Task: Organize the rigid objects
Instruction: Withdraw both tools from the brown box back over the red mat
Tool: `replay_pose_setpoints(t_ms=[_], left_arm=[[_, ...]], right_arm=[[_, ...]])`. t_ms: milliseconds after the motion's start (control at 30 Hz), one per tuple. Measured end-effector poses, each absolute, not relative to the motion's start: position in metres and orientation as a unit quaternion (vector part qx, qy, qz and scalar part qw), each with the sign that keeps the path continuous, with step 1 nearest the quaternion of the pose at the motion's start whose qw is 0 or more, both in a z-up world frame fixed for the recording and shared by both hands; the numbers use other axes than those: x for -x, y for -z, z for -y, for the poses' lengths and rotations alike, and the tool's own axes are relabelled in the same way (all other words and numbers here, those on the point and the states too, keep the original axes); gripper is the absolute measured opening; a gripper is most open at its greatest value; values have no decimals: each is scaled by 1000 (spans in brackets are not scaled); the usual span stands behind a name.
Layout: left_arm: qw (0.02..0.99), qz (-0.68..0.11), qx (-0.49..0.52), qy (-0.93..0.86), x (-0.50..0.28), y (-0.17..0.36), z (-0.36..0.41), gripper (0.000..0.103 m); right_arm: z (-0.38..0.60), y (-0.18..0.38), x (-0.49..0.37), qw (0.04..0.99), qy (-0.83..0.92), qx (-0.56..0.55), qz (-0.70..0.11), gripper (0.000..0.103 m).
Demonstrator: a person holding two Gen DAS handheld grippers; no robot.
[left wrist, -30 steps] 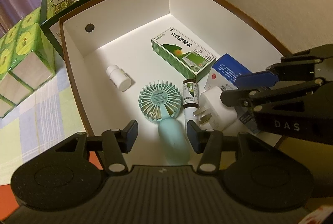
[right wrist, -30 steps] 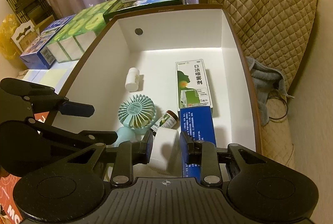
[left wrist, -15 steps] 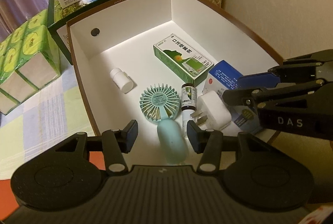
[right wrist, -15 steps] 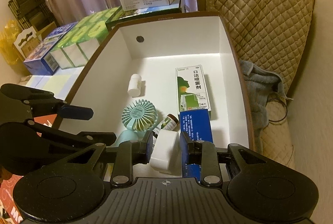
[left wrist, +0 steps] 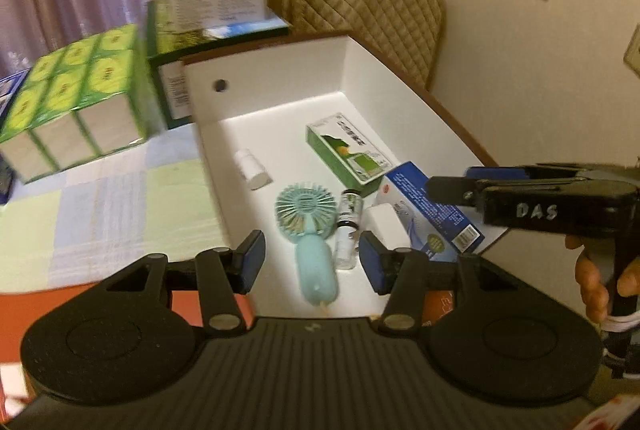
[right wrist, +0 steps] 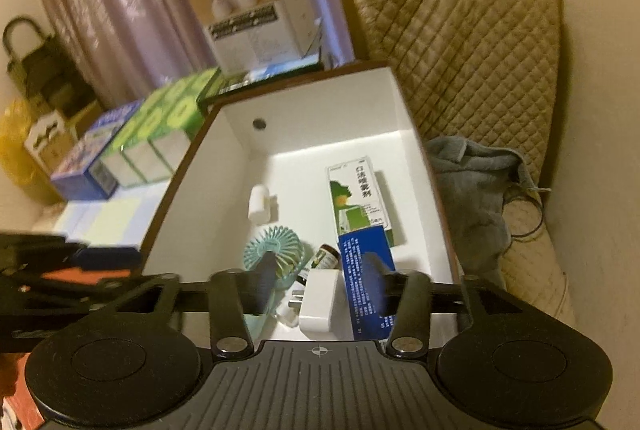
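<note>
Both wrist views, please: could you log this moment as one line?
left tongs: open, empty | right tongs: open, empty | white box: fan, charger, blue carton inside

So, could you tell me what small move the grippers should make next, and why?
Probably keep both lifting clear of the white box: the left gripper and right gripper are open and empty, while the fan, charger and blue carton already lie inside.
</note>
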State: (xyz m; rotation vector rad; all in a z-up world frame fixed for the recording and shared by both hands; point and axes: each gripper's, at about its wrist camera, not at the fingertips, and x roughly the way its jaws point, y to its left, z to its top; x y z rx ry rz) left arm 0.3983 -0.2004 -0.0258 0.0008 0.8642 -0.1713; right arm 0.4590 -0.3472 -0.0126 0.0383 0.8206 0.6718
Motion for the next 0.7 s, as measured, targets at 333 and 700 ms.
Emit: replay_pose_setpoints(t_ms=[333,700], left_arm=[[910,-412,51,-1,-331,16,115,48],[893,-436,84,-75,-265,38,27,50]], right_arm=[[355,-4,-418,873,-313,-74,-366,63],[297,10,-349,831,-393,-32,-392,63]])
